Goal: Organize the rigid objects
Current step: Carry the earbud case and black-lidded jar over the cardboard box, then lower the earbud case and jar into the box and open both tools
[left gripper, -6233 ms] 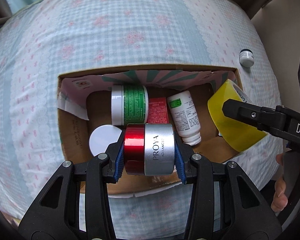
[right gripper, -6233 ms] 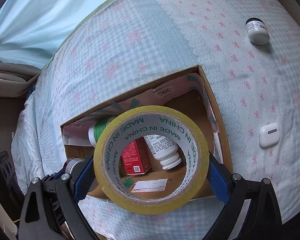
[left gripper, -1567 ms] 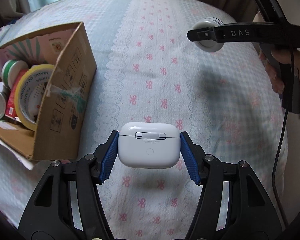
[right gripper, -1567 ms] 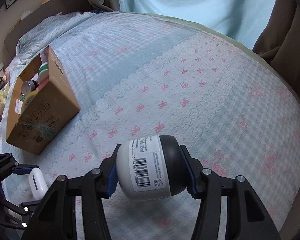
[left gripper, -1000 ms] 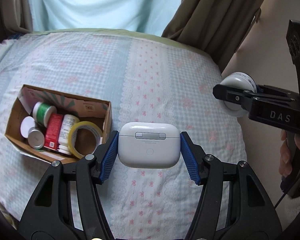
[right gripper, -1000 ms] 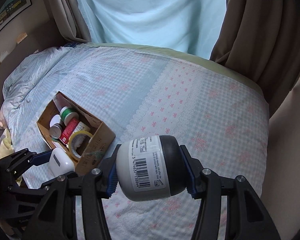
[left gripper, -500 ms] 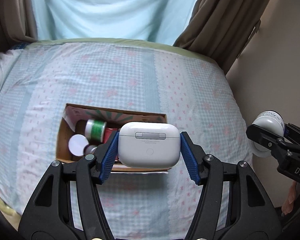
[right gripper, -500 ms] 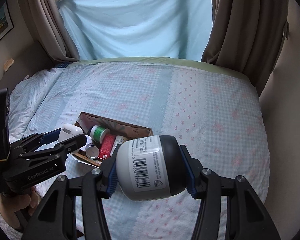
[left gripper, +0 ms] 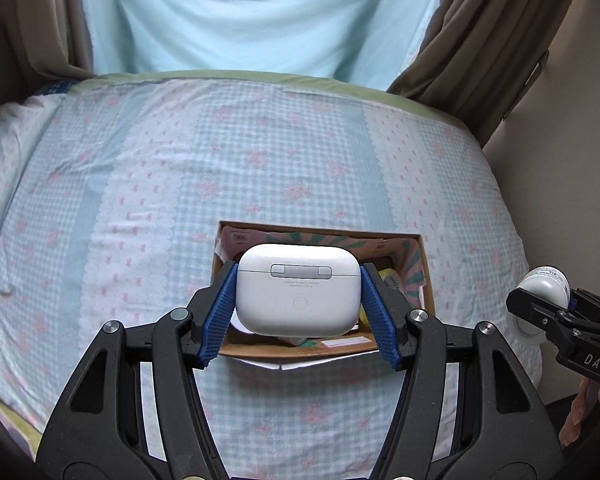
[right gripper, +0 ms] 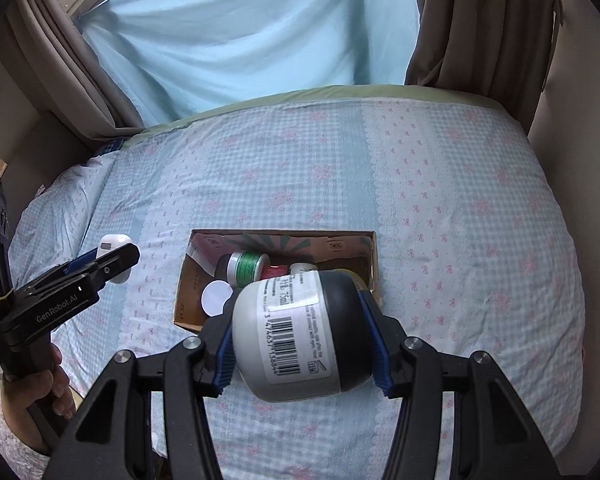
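Since half a second ago the cardboard box [left gripper: 427, 280] has slid from left of centre to directly behind the left gripper [left gripper: 299, 308] in its own view, and the bottle in the right gripper [right gripper: 302, 338] has rolled so its barcode now runs tilted. The right wrist view alone shows into the box: a green-labelled jar [right gripper: 247, 267], a red carton [right gripper: 275, 270], a white round lid [right gripper: 216, 298] and a white bottle top [right gripper: 302, 268] lie inside. In the left wrist view the held case hides most of that, leaving only a yellow tape roll [left gripper: 392, 280] at the box's right end. The left gripper's blue pads are clamped on the short ends of a white earbud case [left gripper: 298, 294], hinge side facing the camera, held in the air in front of the box. The right gripper's pads grip a small grey-and-black bottle [right gripper: 300, 334] lying sideways, black cap to the right, over the box's near right corner. The box sits on the checked bedspread [right gripper: 460, 208], near its near edge.
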